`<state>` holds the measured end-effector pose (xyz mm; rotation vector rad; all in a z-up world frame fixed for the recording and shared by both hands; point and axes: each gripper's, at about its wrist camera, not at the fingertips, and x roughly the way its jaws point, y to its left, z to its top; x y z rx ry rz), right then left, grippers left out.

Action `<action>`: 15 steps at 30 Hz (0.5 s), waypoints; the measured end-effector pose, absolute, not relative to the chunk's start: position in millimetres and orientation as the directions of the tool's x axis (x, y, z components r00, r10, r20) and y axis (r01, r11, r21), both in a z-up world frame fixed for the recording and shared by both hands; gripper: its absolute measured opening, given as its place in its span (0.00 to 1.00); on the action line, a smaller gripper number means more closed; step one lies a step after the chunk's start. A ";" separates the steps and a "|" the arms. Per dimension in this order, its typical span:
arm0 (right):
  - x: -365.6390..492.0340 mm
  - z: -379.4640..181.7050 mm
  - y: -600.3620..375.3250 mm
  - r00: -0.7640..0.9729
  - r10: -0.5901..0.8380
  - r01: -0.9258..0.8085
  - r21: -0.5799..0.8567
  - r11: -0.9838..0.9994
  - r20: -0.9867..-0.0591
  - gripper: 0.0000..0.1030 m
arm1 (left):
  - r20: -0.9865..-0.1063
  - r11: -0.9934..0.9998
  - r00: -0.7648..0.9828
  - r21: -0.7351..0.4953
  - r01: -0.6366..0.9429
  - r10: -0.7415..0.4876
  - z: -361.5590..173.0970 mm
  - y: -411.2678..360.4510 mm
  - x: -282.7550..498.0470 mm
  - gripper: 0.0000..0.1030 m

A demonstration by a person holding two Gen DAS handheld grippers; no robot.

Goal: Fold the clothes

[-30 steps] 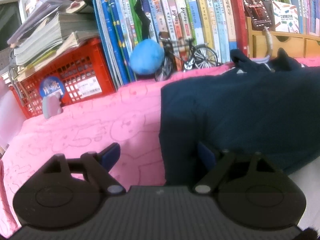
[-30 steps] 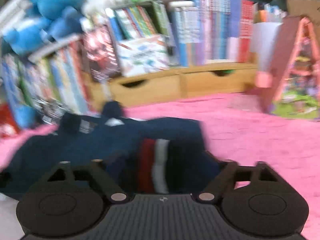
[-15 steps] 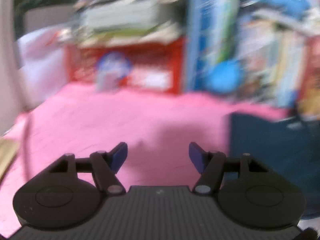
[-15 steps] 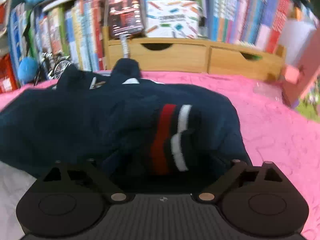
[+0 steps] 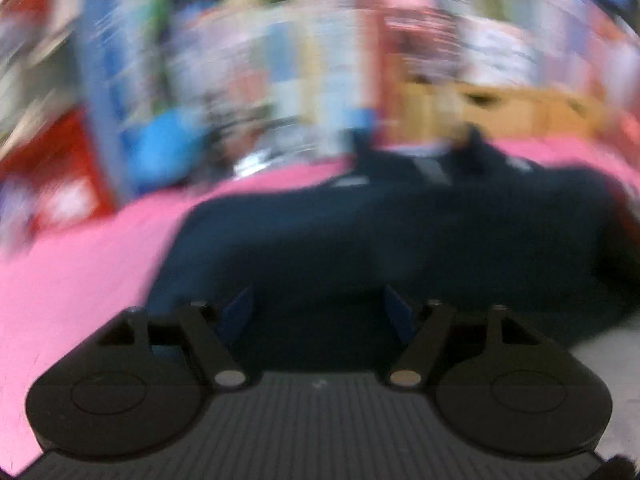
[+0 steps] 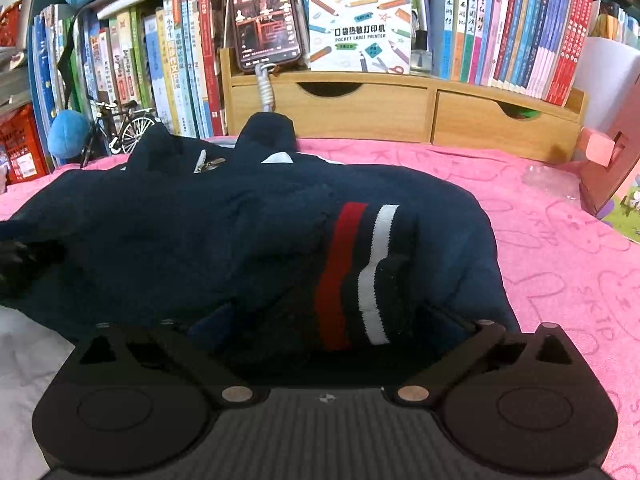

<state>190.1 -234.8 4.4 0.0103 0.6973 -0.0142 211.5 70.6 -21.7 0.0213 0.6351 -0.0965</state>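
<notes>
Right gripper (image 6: 326,320): jaws spread wide and opening; fingertips mostly hidden in dark cloth. Between them lies the striped cuff (image 6: 356,276) of the navy garment (image 6: 200,232), one red band and one white band running across a folded-in sleeve. The pads do not visibly press on it.

Left gripper (image 5: 318,312): jaws apart and opening, blue pads (image 5: 240,314) either side of the garment's near edge (image 5: 360,240); cloth sits between them, unpinched. This view is heavily blurred.

Navy garment: spread across the pink blanket (image 6: 560,248), collar end toward the shelf, a small metal zip pull (image 6: 208,165) near the neck. Its near left edge hangs over a white surface (image 6: 24,360).

Pink blanket: covers the work surface, printed with outline rabbits and letters; bare to the right of the garment.

Behind the garment, right wrist view:
- wooden drawer unit (image 6: 400,108), two drawers with cut-out pulls;
- phone (image 6: 266,16) standing on it, screen lit, a coiled cable hanging down;
- label printer box (image 6: 360,34) just beside the phone;
- rows of upright books (image 6: 520,32) on and left of the unit;
- miniature bicycle (image 6: 120,128) beside a blue plush ball (image 6: 68,134);
- red crate (image 6: 20,144) at far left;
- pink cardboard house (image 6: 616,160) at far right.
</notes>
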 end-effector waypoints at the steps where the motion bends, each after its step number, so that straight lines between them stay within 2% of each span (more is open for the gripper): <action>1: 190.0 4.3 -234.6 0.766 -0.005 0.012 0.006 1.000 -0.642 1.00 | -0.602 0.996 0.794 -0.061 0.064 -0.088 -22.5 88.6 213.0 0.85; 2: 190.0 4.1 -234.3 0.766 -0.001 0.007 0.006 1.000 -0.642 1.00 | -0.612 0.998 0.790 -0.063 0.012 -0.048 -22.9 102.7 214.1 0.84; 8: 190.3 4.0 -232.8 0.765 0.000 0.002 0.001 1.000 -0.644 1.00 | -0.616 0.974 0.755 0.117 -0.195 0.225 -22.8 145.6 221.8 0.81; 10: 190.4 4.1 -233.2 0.765 0.001 0.001 0.002 1.000 -0.643 1.00 | -0.597 0.943 0.729 0.213 -0.257 0.333 -16.7 146.4 228.5 0.67; 11: 190.2 4.2 -232.8 0.765 0.000 0.002 0.002 1.000 -0.644 1.00 | -0.585 0.940 0.737 0.220 -0.260 0.340 -11.9 144.0 230.9 0.58; 13: 190.1 4.3 -232.8 0.765 0.000 0.002 0.002 1.000 -0.644 1.00 | -0.555 0.965 0.789 0.158 -0.211 0.263 1.1 135.6 233.5 0.58; 15: 190.0 4.3 -232.7 0.765 0.000 0.002 0.001 1.000 -0.644 1.00 | -0.519 0.991 0.845 0.089 -0.096 0.128 15.4 116.7 237.1 0.58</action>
